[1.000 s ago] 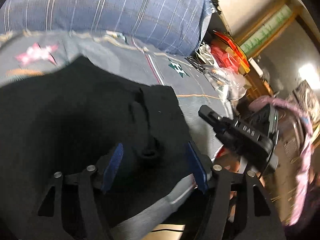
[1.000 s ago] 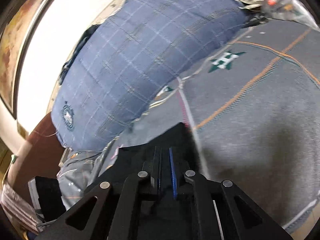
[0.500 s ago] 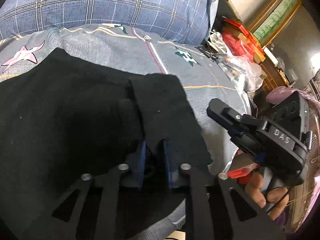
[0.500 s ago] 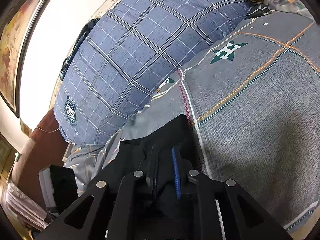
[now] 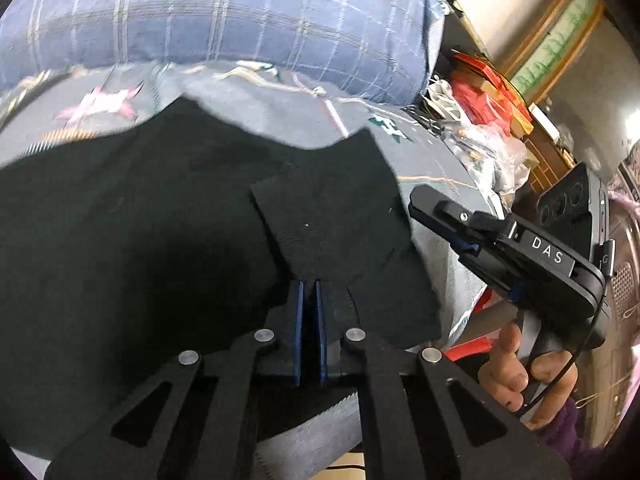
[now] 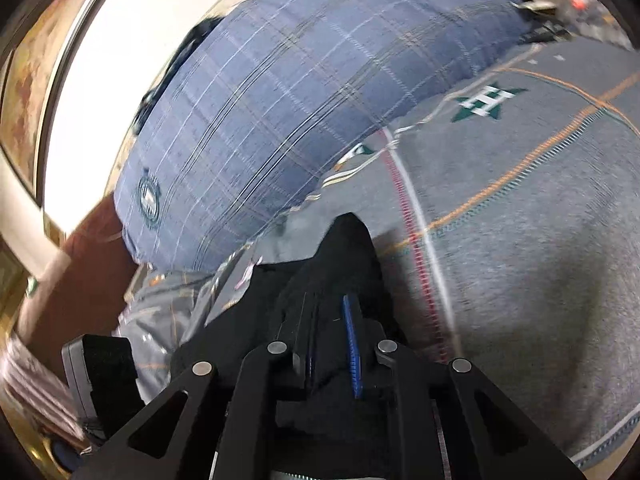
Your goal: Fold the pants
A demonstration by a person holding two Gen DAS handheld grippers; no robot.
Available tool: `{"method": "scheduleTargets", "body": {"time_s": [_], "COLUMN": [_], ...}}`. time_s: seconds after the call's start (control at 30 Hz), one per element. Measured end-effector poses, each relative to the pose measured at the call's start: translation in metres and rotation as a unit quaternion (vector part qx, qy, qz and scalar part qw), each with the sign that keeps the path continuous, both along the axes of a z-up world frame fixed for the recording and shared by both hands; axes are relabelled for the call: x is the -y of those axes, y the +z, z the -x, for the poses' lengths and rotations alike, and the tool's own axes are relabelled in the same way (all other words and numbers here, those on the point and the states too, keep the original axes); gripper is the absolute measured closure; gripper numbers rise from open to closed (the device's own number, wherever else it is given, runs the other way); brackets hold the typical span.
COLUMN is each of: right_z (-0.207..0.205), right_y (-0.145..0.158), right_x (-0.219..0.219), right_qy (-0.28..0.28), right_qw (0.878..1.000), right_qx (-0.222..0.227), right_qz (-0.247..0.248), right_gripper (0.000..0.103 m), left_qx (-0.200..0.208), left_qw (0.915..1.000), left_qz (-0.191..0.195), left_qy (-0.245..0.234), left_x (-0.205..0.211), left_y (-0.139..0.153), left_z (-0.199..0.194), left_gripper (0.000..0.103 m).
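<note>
We have the black pants (image 5: 160, 240) spread on the grey bedspread (image 5: 440, 168), near the blue pillow (image 5: 240, 20). Our left gripper (image 5: 308, 292), jaws just drawn together, pinches their near edge. Our right gripper (image 6: 332, 320) grips a bunched fold of them.

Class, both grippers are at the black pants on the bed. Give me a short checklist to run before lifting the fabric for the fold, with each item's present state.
1. left gripper shut on the pants: ok.
2. right gripper shut on a bunch of fabric: ok.
3. Both pinches hold the same layers: cannot tell.
4. bedspread not caught in either grip: cannot tell.
5. pillow clear of the pants: ok.
</note>
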State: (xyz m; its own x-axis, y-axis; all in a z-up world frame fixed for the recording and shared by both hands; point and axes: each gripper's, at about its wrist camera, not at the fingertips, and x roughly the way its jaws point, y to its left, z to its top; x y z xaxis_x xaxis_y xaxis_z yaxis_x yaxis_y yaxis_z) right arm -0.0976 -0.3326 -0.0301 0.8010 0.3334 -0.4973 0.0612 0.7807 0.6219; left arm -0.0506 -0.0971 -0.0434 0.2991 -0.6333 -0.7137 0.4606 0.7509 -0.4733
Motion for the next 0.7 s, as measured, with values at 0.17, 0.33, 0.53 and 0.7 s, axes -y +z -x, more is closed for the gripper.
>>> {"method": "scheduleTargets", "body": {"time_s": [0.17, 0.33, 0.53, 0.7], "right_z": [-0.022, -0.025, -0.014, -0.020], "right_y": [-0.018, -0.023, -0.004, 0.015], "right_x": [-0.029, -0.040, -0.040, -0.076], "right_qy": [0.040, 0.045, 0.025, 0.040], "right_qw": [0.996, 0.991, 0.994, 0.985], "right_qx": [-0.065, -0.083, -0.034, 0.020], "right_qz": [0.055, 0.095, 0.101, 0.165], "right_gripper": [0.075, 0.074, 0.070, 0.057], "left_qx": [-0.009, -0.020, 0.061, 0.125], "left_qw": [0.9999, 0.9992, 0.9941, 0.9723], "left_qz": [-0.002, 0.019, -0.009, -0.068], "left_qy": [0.011, 0.028, 0.089, 0.185], "left_x": [-0.002, -0.022, -0.078, -0.137], "left_y": [-0.013, -0.006, 0.015, 0.022], "left_z": [0.001, -0.001, 0.021, 0.036], "left_gripper": [0.097, 0.097, 0.085, 0.068]}}
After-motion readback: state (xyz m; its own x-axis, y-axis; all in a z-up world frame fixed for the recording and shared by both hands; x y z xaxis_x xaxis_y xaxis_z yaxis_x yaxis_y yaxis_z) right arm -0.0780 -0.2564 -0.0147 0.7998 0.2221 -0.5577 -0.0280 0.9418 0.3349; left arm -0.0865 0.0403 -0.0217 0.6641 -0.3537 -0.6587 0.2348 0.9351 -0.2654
